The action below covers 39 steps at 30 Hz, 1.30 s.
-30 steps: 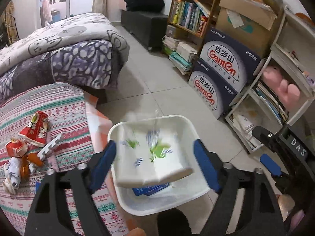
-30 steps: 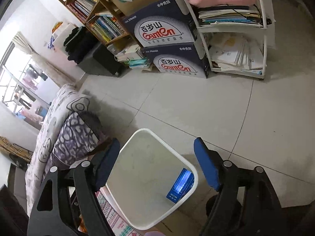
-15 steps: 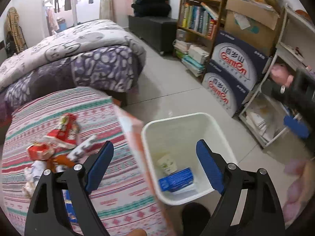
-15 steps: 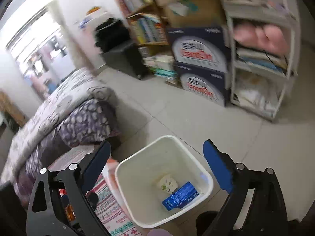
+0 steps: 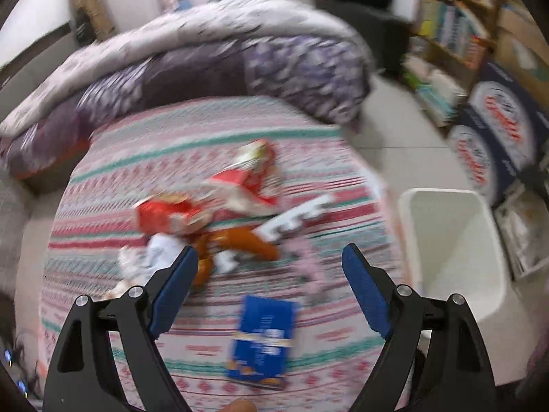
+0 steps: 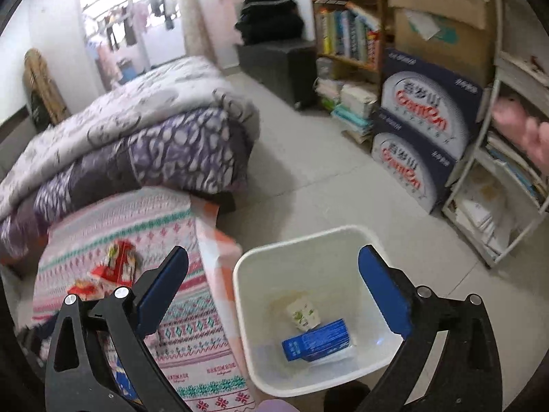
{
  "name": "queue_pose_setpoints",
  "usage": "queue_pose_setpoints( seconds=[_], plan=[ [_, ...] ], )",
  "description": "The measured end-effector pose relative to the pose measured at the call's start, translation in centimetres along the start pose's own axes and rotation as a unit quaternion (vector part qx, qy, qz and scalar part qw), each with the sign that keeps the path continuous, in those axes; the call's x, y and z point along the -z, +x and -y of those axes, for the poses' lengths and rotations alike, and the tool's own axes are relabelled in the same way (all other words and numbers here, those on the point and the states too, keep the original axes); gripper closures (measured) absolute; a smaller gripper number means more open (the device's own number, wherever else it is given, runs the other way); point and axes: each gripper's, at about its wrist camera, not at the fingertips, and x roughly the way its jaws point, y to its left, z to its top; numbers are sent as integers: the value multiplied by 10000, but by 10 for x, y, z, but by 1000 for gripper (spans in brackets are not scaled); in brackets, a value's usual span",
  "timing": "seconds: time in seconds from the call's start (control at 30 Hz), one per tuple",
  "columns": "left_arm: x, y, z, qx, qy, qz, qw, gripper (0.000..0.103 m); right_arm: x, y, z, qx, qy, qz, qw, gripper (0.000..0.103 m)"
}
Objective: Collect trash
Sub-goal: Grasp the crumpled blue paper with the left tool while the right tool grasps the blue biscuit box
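Note:
A white bin (image 6: 240,274) stands on the floor beside the table's corner. A blue box (image 6: 317,340) and a white tissue pack (image 6: 303,314) lie in it. My right gripper (image 6: 274,251) hovers over the bin, its jaws opening with nothing between them. My left gripper (image 5: 270,252) is open and empty above the patterned tablecloth (image 5: 171,158). Below it lie a blue packet (image 5: 264,336), red wrappers (image 5: 240,185), an orange wrapper (image 5: 240,243), a white strip (image 5: 295,216) and crumpled white paper (image 5: 154,257). The bin (image 5: 446,194) is at the right of that view.
Folded quilts (image 6: 137,130) are piled behind the table. Two stacked blue water cartons (image 6: 425,110), a bookshelf (image 6: 346,34) and a white rack (image 6: 497,206) with papers line the right wall. Tiled floor (image 6: 326,178) lies between them and the bin.
The tissue pack left the left gripper and now lies in the bin. The left gripper swung from the bin to over the table. The right gripper rolled upright and its jaws widened.

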Motion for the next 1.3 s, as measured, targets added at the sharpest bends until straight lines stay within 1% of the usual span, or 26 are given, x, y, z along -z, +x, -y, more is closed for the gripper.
queue_pose_setpoints(
  seconds=[0.07,0.1,0.17,0.23,0.33,0.47,0.5,0.53,0.6,0.63,0.67,0.73,0.83,0.97,1.03,1.17,1.3],
  plan=[
    [1,9,-18,-167,-133,-105,9997,19,13,14,-10,-115,-28,-314,9994,8],
    [1,17,-31,-266,-221,-225,9992,19,19,18,-16,-271,-28,-479,9985,8],
    [2,25,-46,-328,-326,-370,9982,19,33,26,-30,-495,-113,-822,9953,8],
    [1,35,-64,-263,-515,-501,9971,20,44,30,-43,-642,-242,-1063,9920,8],
    [-1,46,-83,5,-617,-640,9960,20,57,34,-58,-881,-275,-1346,9866,8],
    [1,61,-95,256,-656,-869,9937,21,73,44,-72,-1253,-83,-1835,9750,8],
    [4,66,-97,273,-632,-994,9927,22,76,46,-74,-1310,-42,-1924,9725,8],
    [7,70,-98,259,-608,-1102,9917,26,80,48,-78,-1367,-9,-2029,9696,8],
    [12,76,-101,225,-614,-1211,9905,30,86,51,-85,-1423,2,-2157,9660,8],
    [15,78,-103,267,-644,-1263,9895,36,90,52,-88,-1462,-5,-2216,9641,8],
    [16,79,-104,308,-664,-1290,9889,40,93,52,-92,-1496,-18,-2257,9627,8],
    [19,76,-108,387,-676,-1257,9890,45,96,53,-100,-1569,-81,-2335,9596,8],
    [22,68,-115,501,-693,-1177,9894,49,103,53,-115,-1628,-216,-2416,9564,8],
    [23,55,-130,652,-894,-1022,9886,50,112,56,-134,-1684,-355,-2573,9509,8],
    [20,44,-139,670,-990,-863,9891,50,118,57,-144,-1712,-449,-2636,9483,8],
    [14,27,-155,764,-1220,-596,9878,50,128,57,-163,-1701,-664,-2684,9458,8],
    [12,10,-170,734,-1371,-335,9873,50,139,60,-181,-1581,-894,-2702,9455,8]
  ],
)
